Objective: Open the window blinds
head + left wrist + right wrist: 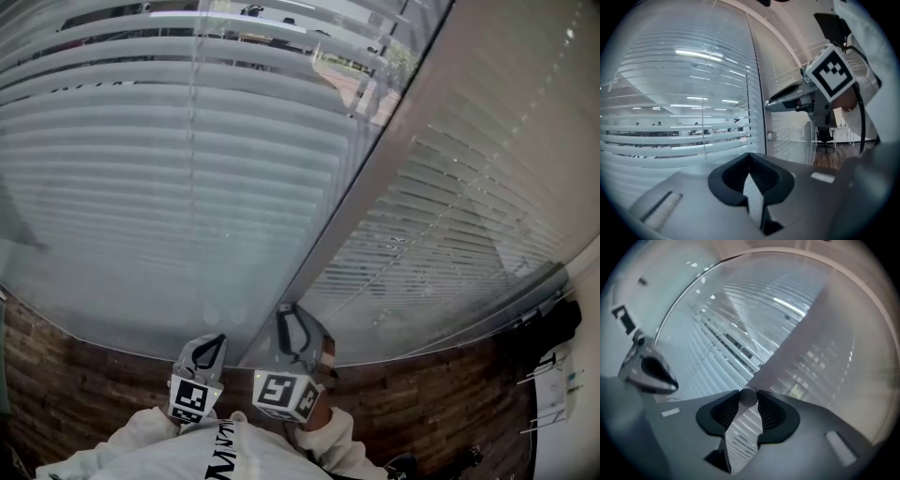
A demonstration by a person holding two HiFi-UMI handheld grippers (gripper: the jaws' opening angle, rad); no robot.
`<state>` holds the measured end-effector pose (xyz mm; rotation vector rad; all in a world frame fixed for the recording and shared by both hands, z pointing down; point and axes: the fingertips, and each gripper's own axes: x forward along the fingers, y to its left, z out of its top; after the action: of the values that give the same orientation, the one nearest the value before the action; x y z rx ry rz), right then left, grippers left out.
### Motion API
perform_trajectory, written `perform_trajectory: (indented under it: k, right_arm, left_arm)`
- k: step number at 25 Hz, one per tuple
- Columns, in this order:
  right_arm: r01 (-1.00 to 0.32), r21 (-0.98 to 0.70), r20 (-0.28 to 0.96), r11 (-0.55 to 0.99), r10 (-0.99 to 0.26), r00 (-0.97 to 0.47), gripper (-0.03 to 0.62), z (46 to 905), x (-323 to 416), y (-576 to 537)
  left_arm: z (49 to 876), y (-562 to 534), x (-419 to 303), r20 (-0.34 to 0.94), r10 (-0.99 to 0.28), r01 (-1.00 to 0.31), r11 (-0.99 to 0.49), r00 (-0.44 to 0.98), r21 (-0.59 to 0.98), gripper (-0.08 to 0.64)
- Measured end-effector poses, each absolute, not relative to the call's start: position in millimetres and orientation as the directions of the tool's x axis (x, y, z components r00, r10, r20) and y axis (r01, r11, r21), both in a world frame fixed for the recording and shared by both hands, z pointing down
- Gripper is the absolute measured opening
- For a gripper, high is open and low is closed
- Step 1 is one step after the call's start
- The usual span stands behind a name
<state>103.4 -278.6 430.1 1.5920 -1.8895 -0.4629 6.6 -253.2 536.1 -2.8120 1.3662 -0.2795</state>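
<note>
Knob (pixel 772 136) doesn't show in head view at all: too small, or lost behind the right gripper (pixel 283 311) at the foot of the post (pixel 389 169). Hands mostly hidden under the marker cubes (pixel 284 394); only white sleeves (pixel 131 445) show, cut off by the bottom edge. The blinds right of post (pixel 469 216) are hazy w/ glare, slat angle hard to tell. Those left of post read clearer, wide slats.

Right gripper view: jaws apart, knob lined up in the gap right at the tips, on the post's left edge. Depth can't be judged from there. Left gripper view settles it: knob stands free on the post, a bit below the right gripper's tips, not touching them. So that claw is partly open w/ nothing held. Same view shows the left gripper (pixel 750 155) w/ tips together, nothing btwn them, pointed at the glass just left of post. It also shows a room w/ ceiling lights thru the slat gaps left of post and an office chair (pixel 825 138) right of post. Head view gives neither.

Count: 2 grippers, 2 marker cubes, 2 glass panes w/ 1 set of blinds each, either side of 1 post, 1 knob, 1 office chair
</note>
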Motion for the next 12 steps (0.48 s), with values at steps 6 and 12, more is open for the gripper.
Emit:
perform_trajectory:
  k: [6, 12]
  right_arm:
    - [-0.976, -0.095, 0.202, 0.197, -0.956, -0.213, 0.130, 427.6, 115.5, -281.6]
    - [-0.776, -0.603, 0.106, 0.183, -0.946, -0.305, 0.129, 430.2, 120.6, -283.6]
  left_arm:
    - [532.2, -255.6, 7.9, 0.152, -0.782, -0.780, -0.620, 0.604, -0.087, 0.000]
    - [526.4, -257.3, 7.7, 0.141, -0.789, -0.785, -0.612, 0.598, -0.097, 0.000]
